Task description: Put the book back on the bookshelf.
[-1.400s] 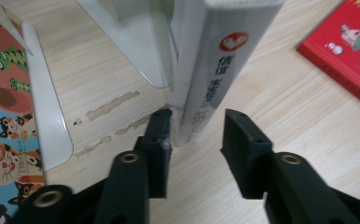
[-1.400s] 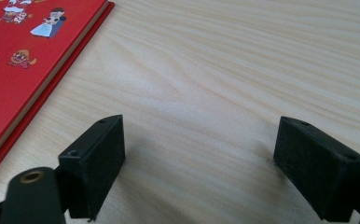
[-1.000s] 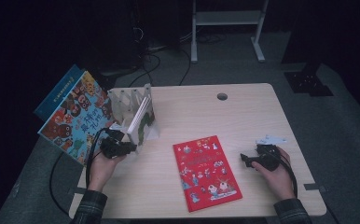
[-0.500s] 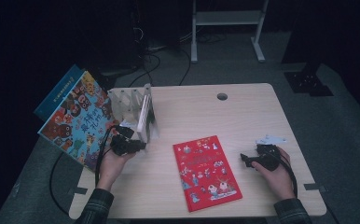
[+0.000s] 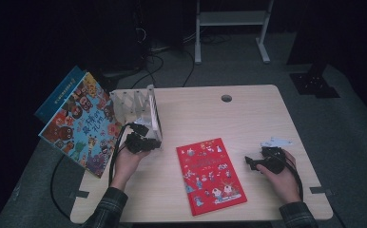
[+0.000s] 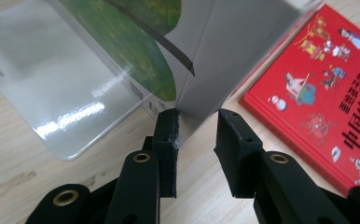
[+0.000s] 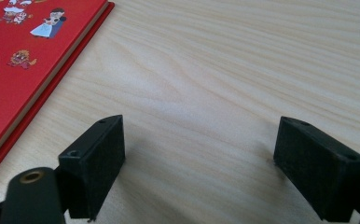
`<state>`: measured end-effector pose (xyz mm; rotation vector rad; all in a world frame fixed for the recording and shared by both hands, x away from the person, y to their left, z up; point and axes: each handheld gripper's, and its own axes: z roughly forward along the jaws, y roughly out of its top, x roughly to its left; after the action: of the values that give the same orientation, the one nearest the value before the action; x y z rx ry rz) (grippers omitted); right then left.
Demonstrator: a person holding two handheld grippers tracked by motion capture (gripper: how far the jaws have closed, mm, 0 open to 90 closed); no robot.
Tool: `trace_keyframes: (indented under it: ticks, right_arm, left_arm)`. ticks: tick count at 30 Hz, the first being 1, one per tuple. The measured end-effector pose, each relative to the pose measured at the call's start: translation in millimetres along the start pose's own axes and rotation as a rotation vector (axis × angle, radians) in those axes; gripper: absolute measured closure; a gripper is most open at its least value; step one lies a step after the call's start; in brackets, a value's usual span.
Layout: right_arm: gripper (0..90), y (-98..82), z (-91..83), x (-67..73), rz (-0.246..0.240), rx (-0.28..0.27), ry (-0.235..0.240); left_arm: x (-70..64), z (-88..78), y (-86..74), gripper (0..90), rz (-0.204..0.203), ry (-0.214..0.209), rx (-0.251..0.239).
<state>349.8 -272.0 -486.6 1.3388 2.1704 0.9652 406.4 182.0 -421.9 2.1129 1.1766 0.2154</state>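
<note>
A white wooden book rack [image 5: 129,102] stands at the table's back left, with a grey-backed book [image 5: 152,118] upright at its right end. My left gripper [image 5: 146,142] sits just in front of that book. In the left gripper view its jaws [image 6: 197,116] stand a little apart, open, at the lower corner of the grey book [image 6: 229,51], with only bare table between them. A glossy clear cover [image 6: 66,93] leans beside the book. A red picture book [image 5: 210,175] lies flat mid-table. My right gripper [image 5: 250,161] rests open on the wood [image 7: 201,135], right of the red book [image 7: 24,56].
Two large colourful books [image 5: 84,126] lean at the table's left edge, partly beyond it. A cable hole [image 5: 226,98] sits near the back of the table [image 5: 248,118]. The red book's corner [image 6: 327,93] lies close to the right of the left gripper's jaws.
My left hand has slid its gripper to the right, from near the leaning books to the right end of the rack. The right hand has stayed put.
</note>
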Motion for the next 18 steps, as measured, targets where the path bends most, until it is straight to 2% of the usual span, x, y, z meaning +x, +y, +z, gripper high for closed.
trace_keyframes:
  ticks: [5,11,18]
  right_arm:
    - [15.3,0.0,0.1,0.0,0.000,0.000,0.000]
    - [15.3,0.0,0.0,0.0,0.000,0.000,0.000]
    - [15.3,0.0,0.0,0.0,0.000,0.000,0.000]
  left_arm:
    - [0.1,1.8,3.5,67.9,-0.006,-0.007,-0.026]
    - [1.0,4.8,1.2,60.9,0.001,0.008,0.003]
    - [0.0,-1.0,-6.9,51.9,0.040,0.024,0.023]
